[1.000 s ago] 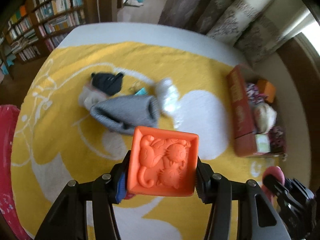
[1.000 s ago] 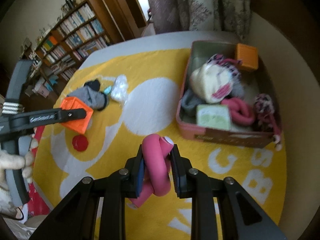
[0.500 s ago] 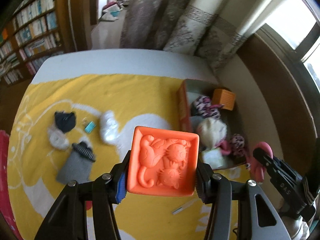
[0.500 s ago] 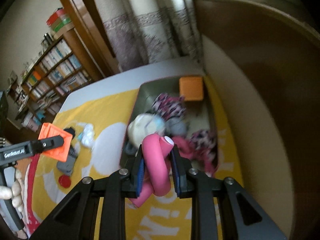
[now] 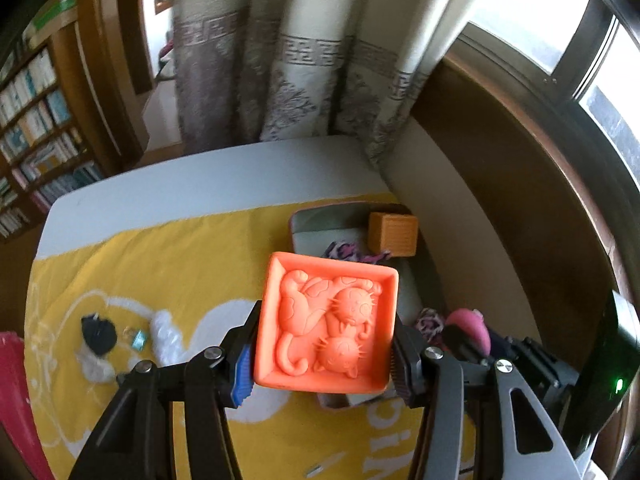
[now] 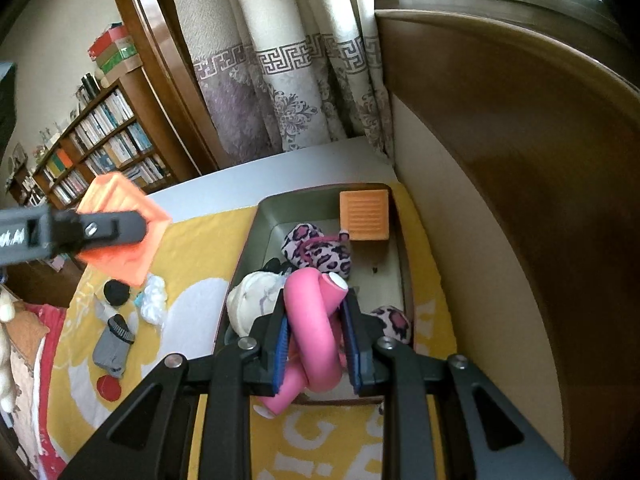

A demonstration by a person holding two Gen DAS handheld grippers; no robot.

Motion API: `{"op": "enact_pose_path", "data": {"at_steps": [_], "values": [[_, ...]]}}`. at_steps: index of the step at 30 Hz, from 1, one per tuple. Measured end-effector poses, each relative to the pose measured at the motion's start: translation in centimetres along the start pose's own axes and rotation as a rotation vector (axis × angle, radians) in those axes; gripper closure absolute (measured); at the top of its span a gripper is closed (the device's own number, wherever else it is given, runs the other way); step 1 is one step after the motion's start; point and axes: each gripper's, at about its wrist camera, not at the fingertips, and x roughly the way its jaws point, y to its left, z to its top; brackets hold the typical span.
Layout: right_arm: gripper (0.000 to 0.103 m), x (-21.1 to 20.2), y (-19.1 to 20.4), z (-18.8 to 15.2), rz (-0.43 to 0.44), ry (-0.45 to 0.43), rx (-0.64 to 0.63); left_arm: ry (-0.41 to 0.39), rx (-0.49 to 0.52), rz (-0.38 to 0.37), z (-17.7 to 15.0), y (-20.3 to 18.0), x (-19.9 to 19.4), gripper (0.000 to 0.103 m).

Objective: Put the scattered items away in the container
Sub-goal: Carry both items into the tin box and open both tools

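The left gripper (image 5: 324,364) clamped an orange cat-relief mould (image 5: 328,322); the right gripper (image 6: 314,342) pinched a pink foam roller (image 6: 314,320) above the container (image 6: 256,240) on a yellow lettered blanket (image 6: 192,248), its writing unreadable.

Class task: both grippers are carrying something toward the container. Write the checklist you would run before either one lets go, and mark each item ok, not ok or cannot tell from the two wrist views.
1. Left gripper grips the orange cat tile on both sides: ok.
2. Right gripper is shut on the pink foam roller: ok.
3. Roller is above the container: ok.
4. Tile is fully above the container: cannot tell; the right wrist view shows it off to the container's left.
5. Free space inside, near the orange block: ok.
6. Grippers are apart from each other: ok.
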Motion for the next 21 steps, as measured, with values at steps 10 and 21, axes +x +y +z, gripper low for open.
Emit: {"op": "enact_pose_path", "data": {"at_steps": [10, 21], "values": [[0.077, 0.1, -1.0, 0.0, 0.009, -0.037, 0.0, 0.021, 0.07, 0.035, 3.4, -4.3, 3.8, 0.048], [0.077, 0.3, -2.2, -0.3, 0.047, -0.043, 0.018, 0.059, 0.093, 0.089, 4.8, -6.8, 7.2, 0.048]]}}
